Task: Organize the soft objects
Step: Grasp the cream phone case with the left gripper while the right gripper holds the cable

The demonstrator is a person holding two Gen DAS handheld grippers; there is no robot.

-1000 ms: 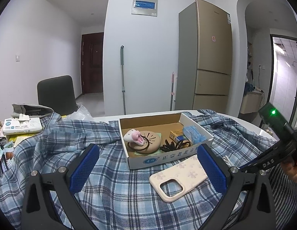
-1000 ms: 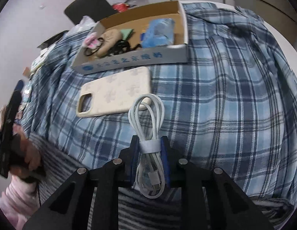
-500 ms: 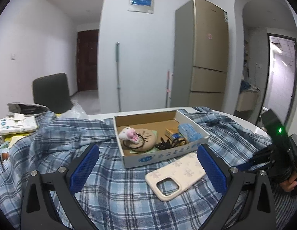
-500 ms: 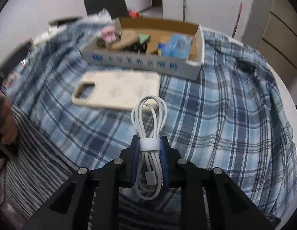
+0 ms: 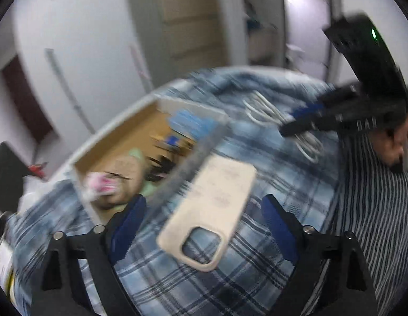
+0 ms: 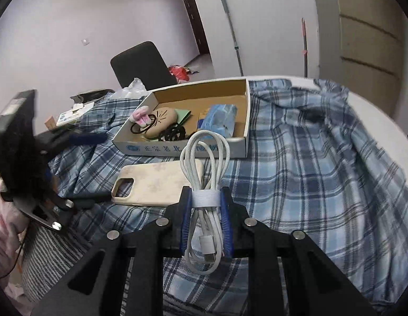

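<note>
Two tools are in play over a tabletop [image 6: 367, 97] draped with a plaid cloth [image 6: 309, 173]. The right gripper [image 6: 206, 218] has its fingers closed on a coiled white cable [image 6: 204, 163], pinching it at the white strap that binds the loops; gripping there keeps the bundle from unravelling, and the loose loops stick out ahead of the fingers. It is held in the air just in front of the cardboard box [image 6: 244, 142], apparently on its way in, since the box already holds hair ties [image 6: 175, 133], a small plush toy [image 6: 143, 117] and a blue packet [image 6: 219, 121].

The left gripper [image 5: 204, 226] has its fingers spread wide and holds nothing; it hovers close above a cream phone case [image 5: 212, 208], which lies flat on the cloth just beside the box's front wall. That view is blurred, so finer contact cannot be judged, but the case looks like its likely next pick.

The cable looks limp, braided and neatly looped, with a plug hanging below the strap.
</note>
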